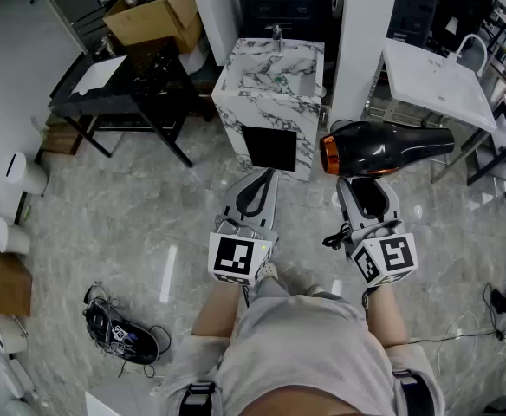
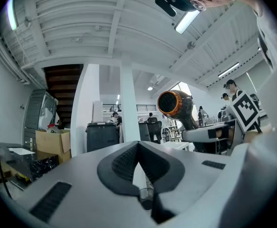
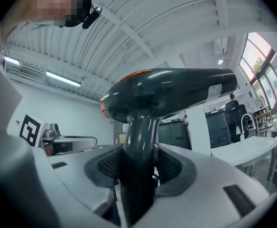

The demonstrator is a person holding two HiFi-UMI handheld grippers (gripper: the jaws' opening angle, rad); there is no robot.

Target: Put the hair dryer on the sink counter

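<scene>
The pale stone-tiled floor [image 1: 149, 198] lies wide and bare ahead of both my grippers, so I judge there is plenty of room to carry forward. The white-and-grey marble-patterned sink counter [image 1: 270, 76], with a small tap at its back and a black panel on its front, stands straight ahead of my left gripper [image 1: 257, 193] and ahead and to the left of my right gripper [image 1: 367, 189]. A white square pillar [image 1: 361, 42] rises directly ahead of the right one, and a white basin top [image 1: 435, 81] sits off to its right. Those two edges are what I would steer the load away from. A black table [image 1: 123, 89] is well off to the left. The glossy black hair dryer with an orange ring at one end [image 1: 383, 148] rides above my right gripper, well short of the counter. Its body lies crosswise, ring end toward my left gripper. My right jaws are clamped on its black handle [image 3: 137, 141], which stands upright between the pads. It looks like hard, slick plastic, stiff and fairly light. With the body above the grip I expect it to be top-heavy and ready to twist, so the handle seems the right hold. The left jaws are closed together on nothing. A loop of black cord [image 1: 334, 237] hangs beside my right gripper, and I cannot tell what it belongs to.
</scene>
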